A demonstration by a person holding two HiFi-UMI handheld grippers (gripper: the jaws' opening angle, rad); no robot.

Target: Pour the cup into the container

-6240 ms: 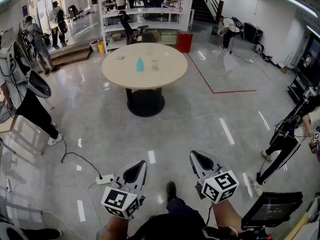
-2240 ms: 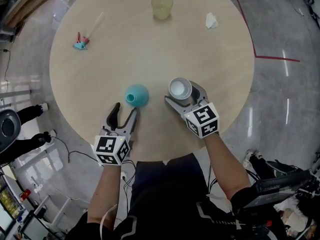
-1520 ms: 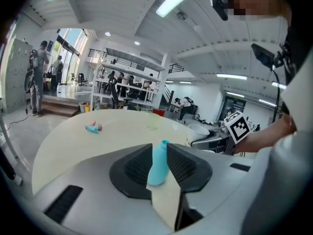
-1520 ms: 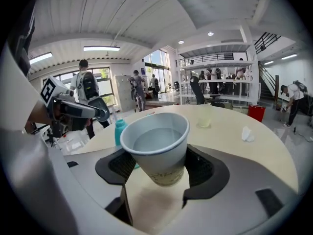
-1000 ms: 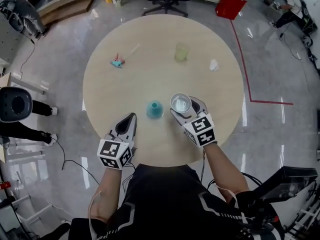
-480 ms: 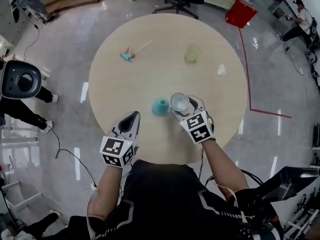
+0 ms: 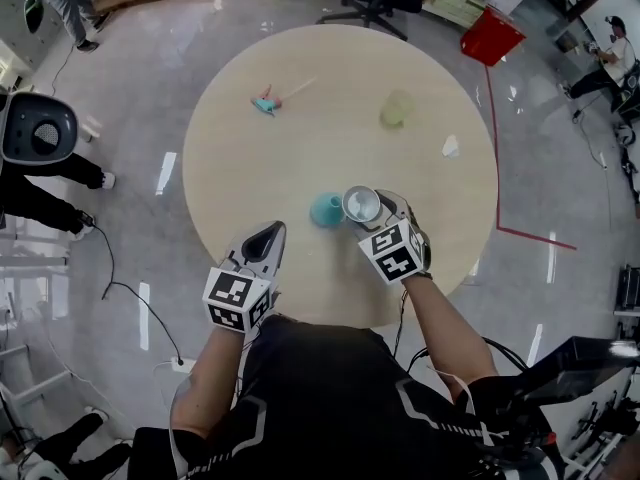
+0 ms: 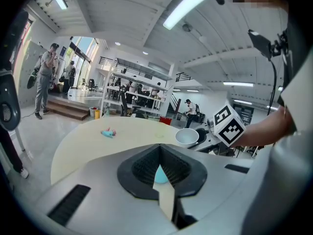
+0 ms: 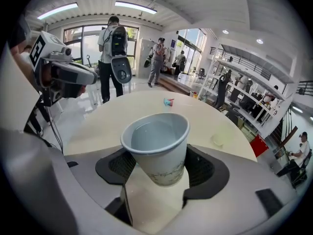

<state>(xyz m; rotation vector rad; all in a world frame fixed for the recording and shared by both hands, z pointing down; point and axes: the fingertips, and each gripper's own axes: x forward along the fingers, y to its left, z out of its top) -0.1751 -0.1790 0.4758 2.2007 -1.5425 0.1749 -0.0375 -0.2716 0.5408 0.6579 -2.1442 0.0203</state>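
Observation:
A white paper cup (image 7: 360, 204) holding clear liquid sits between the jaws of my right gripper (image 7: 369, 208), which is shut on it. In the right gripper view the cup (image 9: 157, 141) leans slightly left above the table. The teal narrow-necked container (image 7: 325, 210) stands on the round table (image 7: 300, 148), just left of the cup and almost touching it. My left gripper (image 7: 274, 232) is shut and empty, near the table's front edge and a little short of the container. Through the left gripper's closed jaws (image 8: 159, 148) a sliver of the container (image 8: 160, 175) shows.
A pale yellow cup (image 7: 396, 110) stands at the table's far right, with a crumpled white scrap (image 7: 451, 146) beside it. A small teal and pink item (image 7: 266, 103) lies far left. People stand on the floor to the left (image 7: 40, 168).
My right gripper has brought the cup closer to the teal container and rolled it a little. The left gripper has shifted only slightly near the table edge.

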